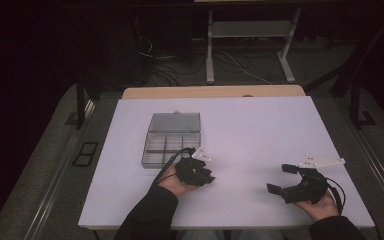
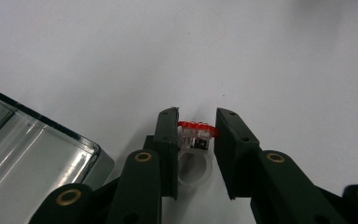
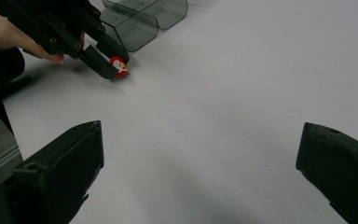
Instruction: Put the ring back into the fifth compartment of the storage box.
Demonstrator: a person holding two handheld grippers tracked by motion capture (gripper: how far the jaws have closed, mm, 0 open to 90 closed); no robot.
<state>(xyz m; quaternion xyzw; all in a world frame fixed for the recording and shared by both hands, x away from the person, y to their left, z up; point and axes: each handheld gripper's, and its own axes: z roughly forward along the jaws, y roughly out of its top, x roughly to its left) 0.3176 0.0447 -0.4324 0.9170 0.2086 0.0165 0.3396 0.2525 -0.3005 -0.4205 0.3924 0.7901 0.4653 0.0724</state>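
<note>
1. The left gripper [image 2: 195,122] is clamped on a small ring [image 2: 195,163] with a red top, low over the table [image 1: 260,130]; the ring sits between the jaw tips, red top pointing away from the hand
2. The box [image 1: 172,137], lid open, lies just beside that gripper, on the far side in the high view, so the carry is likely short
3. The right gripper [image 1: 280,179] rests well apart, jaws spread wide and empty; the left hand is far nearer the box
</note>
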